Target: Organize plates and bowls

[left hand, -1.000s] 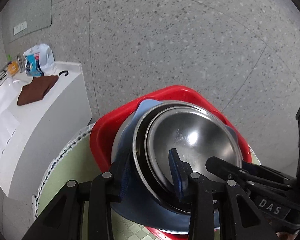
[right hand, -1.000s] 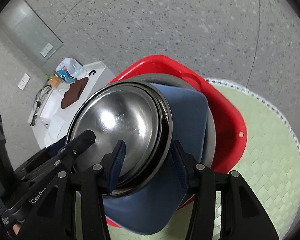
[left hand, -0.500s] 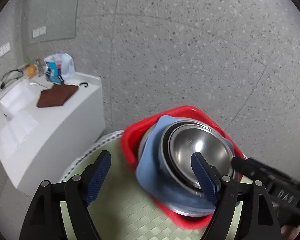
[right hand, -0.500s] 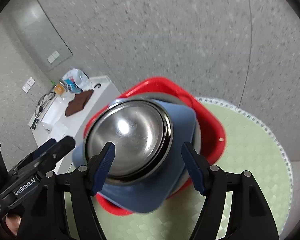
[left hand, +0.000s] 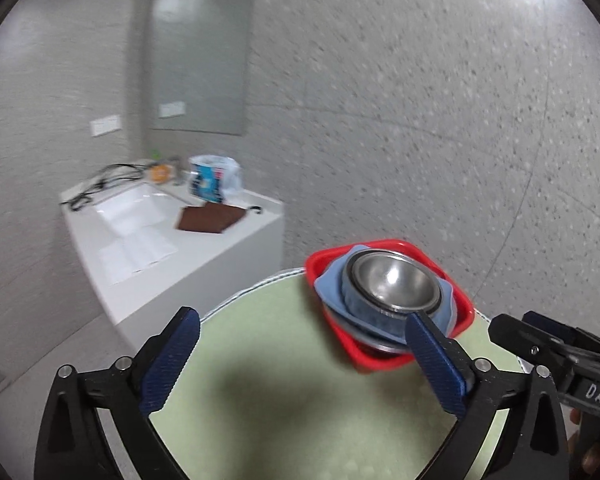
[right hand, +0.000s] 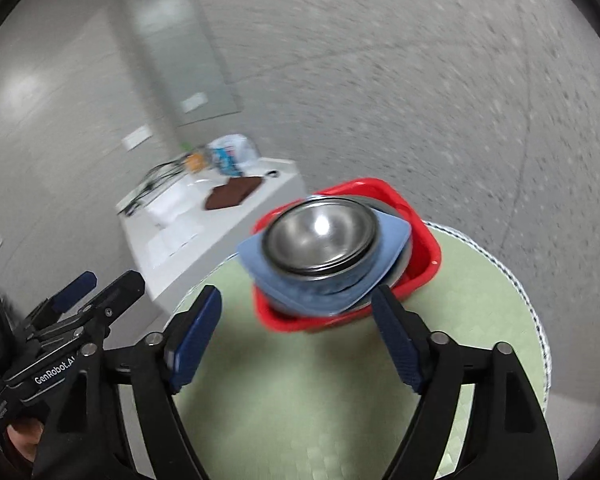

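Stacking looks finished: steel bowl nests in red basin at table's one o'clock; left gripper and right gripper spreading wider, empty; next, nothing to grasp.

The near part of the round green table is left bare, so free passage is offered there. Its far edge is taken up by a red basin stacked with a blue plate and steel bowl. A white counter stands just beyond the table's left side.
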